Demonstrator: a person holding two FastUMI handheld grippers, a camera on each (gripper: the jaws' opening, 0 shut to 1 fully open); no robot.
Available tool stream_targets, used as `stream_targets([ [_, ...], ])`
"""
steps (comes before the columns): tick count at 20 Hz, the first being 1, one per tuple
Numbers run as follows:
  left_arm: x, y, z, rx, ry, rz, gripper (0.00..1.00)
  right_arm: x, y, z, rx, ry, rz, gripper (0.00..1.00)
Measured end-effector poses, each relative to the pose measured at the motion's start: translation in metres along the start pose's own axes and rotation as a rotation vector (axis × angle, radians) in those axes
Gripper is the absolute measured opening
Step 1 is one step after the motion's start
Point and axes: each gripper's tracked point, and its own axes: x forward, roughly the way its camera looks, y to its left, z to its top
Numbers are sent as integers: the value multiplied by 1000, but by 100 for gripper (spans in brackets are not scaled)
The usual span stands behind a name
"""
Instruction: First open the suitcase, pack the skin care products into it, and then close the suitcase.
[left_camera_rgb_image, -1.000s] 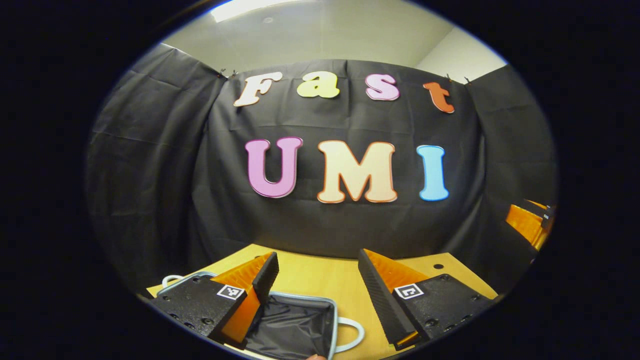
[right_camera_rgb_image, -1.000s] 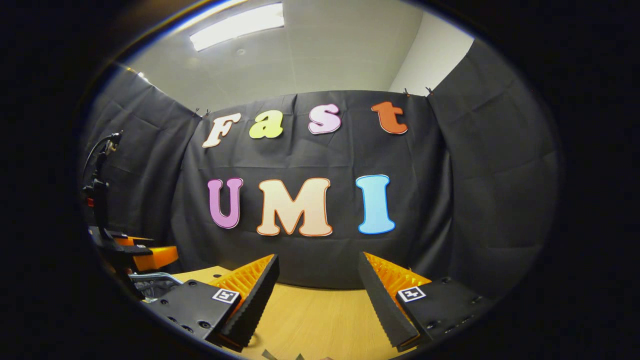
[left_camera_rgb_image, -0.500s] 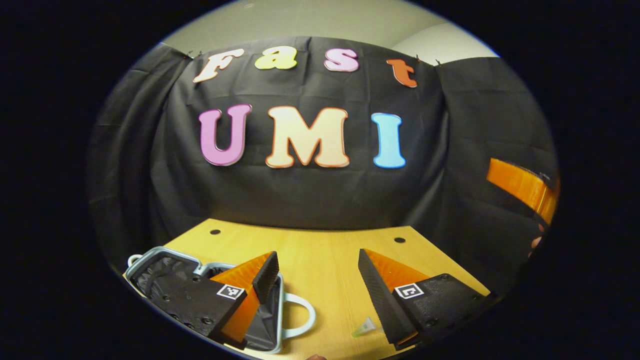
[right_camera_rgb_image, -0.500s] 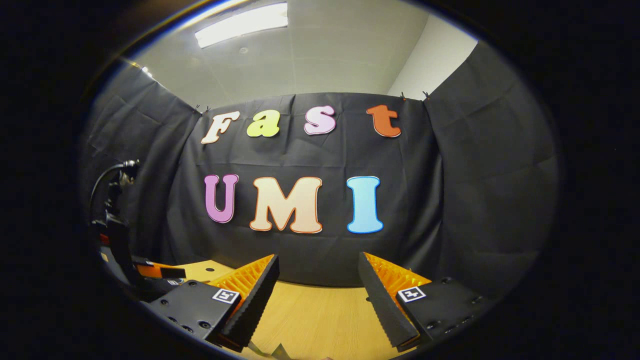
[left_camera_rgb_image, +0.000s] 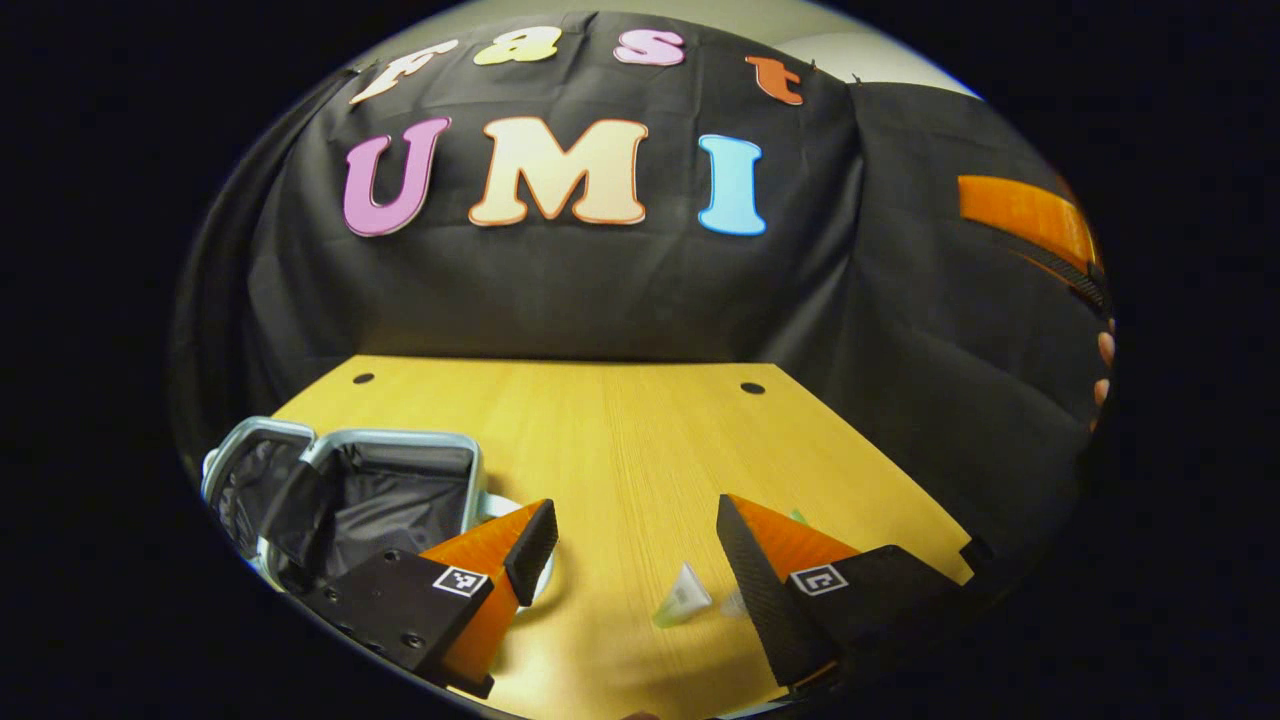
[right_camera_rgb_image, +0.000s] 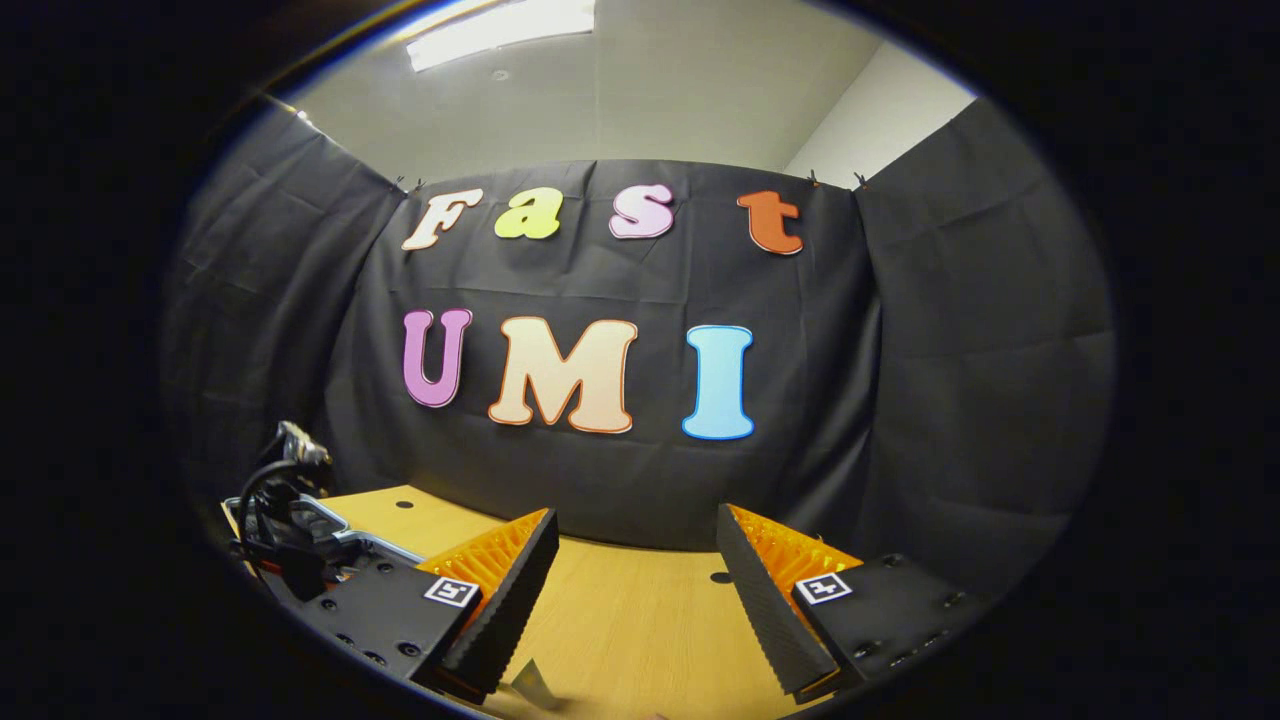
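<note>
The small suitcase (left_camera_rgb_image: 300, 450) lies open at the lower left of the left gripper view, silver-rimmed with black lining and a white handle (left_camera_rgb_image: 497, 506). A pale, translucent skin care tube (left_camera_rgb_image: 683, 597) lies on the wooden table (left_camera_rgb_image: 600, 440), just ahead of and between my left gripper's fingers. My left gripper (left_camera_rgb_image: 635, 545) is open and holds nothing. In the right gripper view my right gripper (right_camera_rgb_image: 635, 560) hangs open above the table (right_camera_rgb_image: 640, 620), with a pale tube tip (right_camera_rgb_image: 535, 685) below its left finger.
One of the right gripper's fingers (left_camera_rgb_image: 1020, 205) and the fingers of a hand (left_camera_rgb_image: 1103, 350) show high at the right edge. The left gripper's cable (right_camera_rgb_image: 262, 480) rises beside the suitcase rim (right_camera_rgb_image: 345, 530). Two holes (left_camera_rgb_image: 752, 388) mark the table's far side.
The left gripper has tipped downward and shifted right: the suitcase slid left in its view and the tube came between its fingers. The right gripper tilted slightly down.
</note>
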Motion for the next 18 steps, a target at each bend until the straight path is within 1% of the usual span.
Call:
stream_targets([
  [7,19,-11,-61,-51,129,-57,94,1,9,-12,-17,31,21,99],
  [9,20,-10,-76,-58,159,-66,86,0,12,-15,-22,36,31,99],
  [11,24,-9,-88,-58,184,-65,81,0,16,-17,-31,41,41,99],
  [13,29,-9,-98,-55,209,-67,72,-1,19,-22,-33,51,50,99],
  [14,31,-10,-104,-54,224,-70,63,-1,21,-25,-29,57,55,99],
  [15,34,-11,-109,-56,228,-72,57,-2,23,-29,-23,63,60,99],
  [16,35,-9,-111,-55,234,-61,40,-3,24,-33,-18,70,64,96],
  [17,38,-10,-110,-58,229,-69,27,-5,27,-38,-12,76,72,99],
  [18,38,-14,-111,-67,237,-84,19,-6,31,-44,-5,80,86,99],
])
